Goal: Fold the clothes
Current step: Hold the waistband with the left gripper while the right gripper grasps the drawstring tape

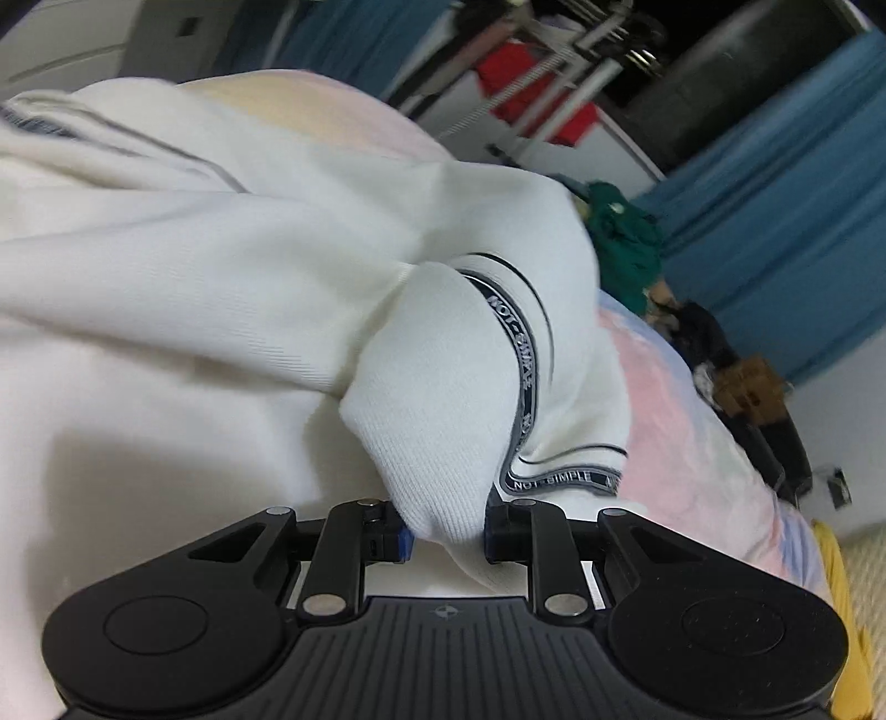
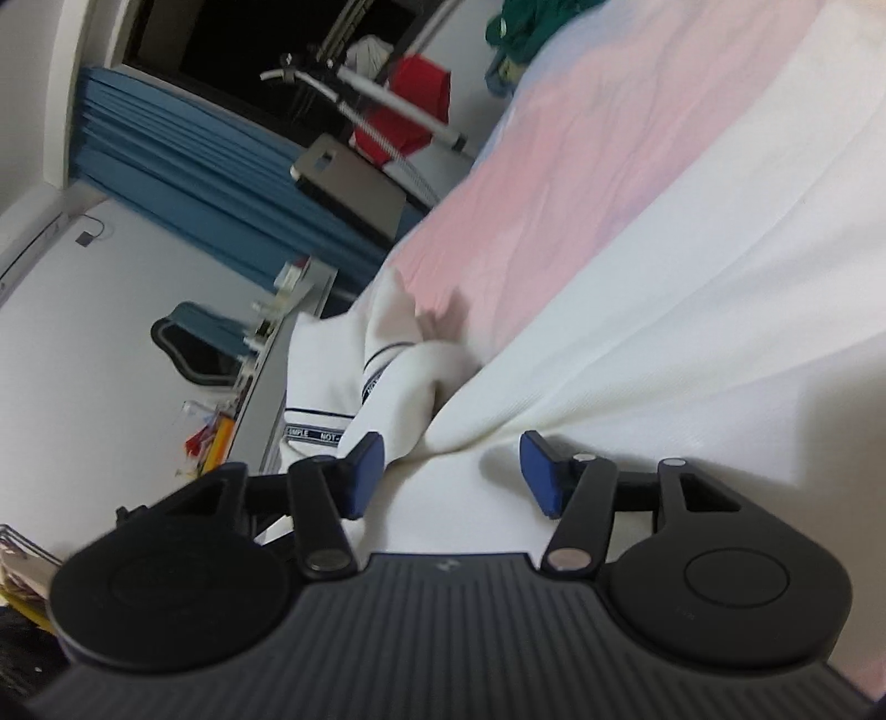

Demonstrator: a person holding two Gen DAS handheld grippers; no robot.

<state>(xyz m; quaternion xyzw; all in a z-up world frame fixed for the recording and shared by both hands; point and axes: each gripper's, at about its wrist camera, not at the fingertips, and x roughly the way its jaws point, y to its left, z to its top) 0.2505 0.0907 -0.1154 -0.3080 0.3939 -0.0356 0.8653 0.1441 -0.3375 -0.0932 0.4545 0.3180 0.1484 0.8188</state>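
Note:
A white garment (image 1: 194,288) with navy piping and a "NOT SIMPLE" printed band lies spread on a pastel pink-and-blue bed sheet (image 1: 681,410). My left gripper (image 1: 447,534) is shut on a bunched fold of the white garment near the banded cuff (image 1: 523,354), holding it lifted. In the right wrist view my right gripper (image 2: 451,476) is open just above the white garment (image 2: 637,354), its blue pads (image 2: 540,479) apart with cloth lying under and between them. The banded cuff (image 2: 332,426) hangs at the bed's edge to the left.
A green garment (image 1: 626,243) lies further along the bed, also in the right wrist view (image 2: 526,27). Dark items and a brown box (image 1: 747,382) sit by the bed edge. Blue curtains (image 2: 183,166), a clothes rack with red cloth (image 2: 415,105) and a desk (image 2: 277,354) stand beyond.

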